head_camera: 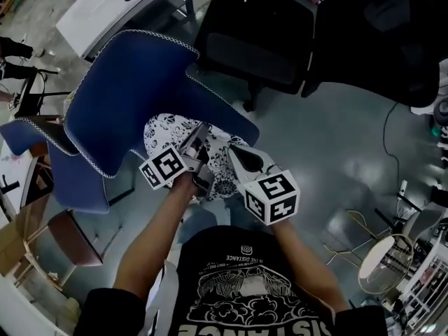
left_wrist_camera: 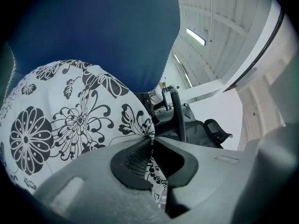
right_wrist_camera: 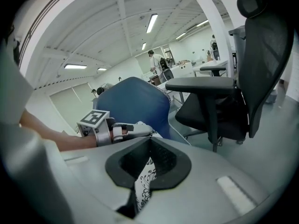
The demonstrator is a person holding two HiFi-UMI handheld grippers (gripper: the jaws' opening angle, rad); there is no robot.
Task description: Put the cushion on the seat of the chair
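Note:
A white cushion (head_camera: 168, 133) with a black flower print lies on the seat of the blue chair (head_camera: 133, 89), against its backrest. My left gripper (head_camera: 204, 137) is shut on the cushion's near edge; in the left gripper view the cushion (left_wrist_camera: 70, 120) fills the left side and its hem is pinched between the jaws. My right gripper (head_camera: 234, 154) is shut on the same edge a little to the right, with a strip of the cushion (right_wrist_camera: 145, 181) caught between its jaws. The blue chair (right_wrist_camera: 133, 104) stands just beyond it.
Two black office chairs (head_camera: 259, 33) (head_camera: 381, 30) stand behind the blue one. A second blue chair (head_camera: 42, 145) is at the left, a white desk (head_camera: 105, 5) at the top left, and a wire-frame stool (head_camera: 381, 257) at the lower right. Grey floor lies on the right.

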